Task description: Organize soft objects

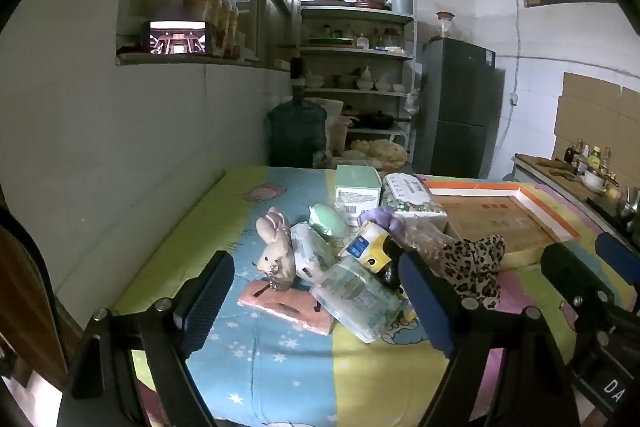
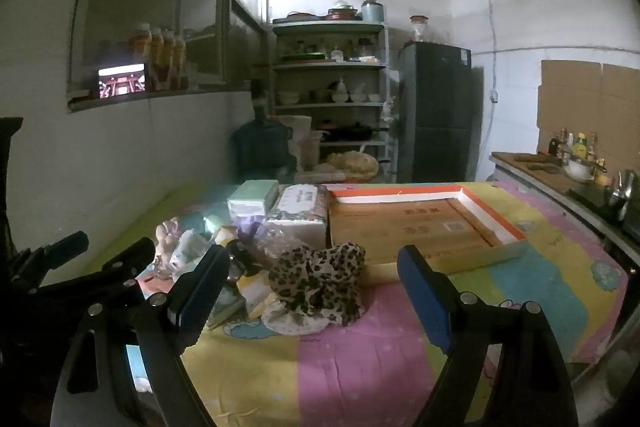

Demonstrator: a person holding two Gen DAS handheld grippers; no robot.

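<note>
Right wrist view: both grippers, right gripper (image 2: 316, 291) and left gripper (image 1: 320, 295), spread wide, empty, above the pile (image 1: 344, 259). Leopard cloth (image 2: 320, 279) lies just beside the empty box (image 2: 424, 227), probably its destination.

Very little text can be read here. At the lower right edge of the left wrist view, the letters "DA" (image 1: 612, 389) stand in white on a dark part of the other gripper; the rest of the word is cut off. The green box (image 1: 357, 187) near the far edge of the table has a white label with a barcode, but its print is too small to read. The white pack (image 2: 301, 201) beside it carries dark lines of print, also unreadable. The cardboard inside the tray (image 2: 412, 223) shows some red characters and a square code, too blurred to read. The blue patch on the yellow pack (image 1: 357, 247) is not legible.
</note>
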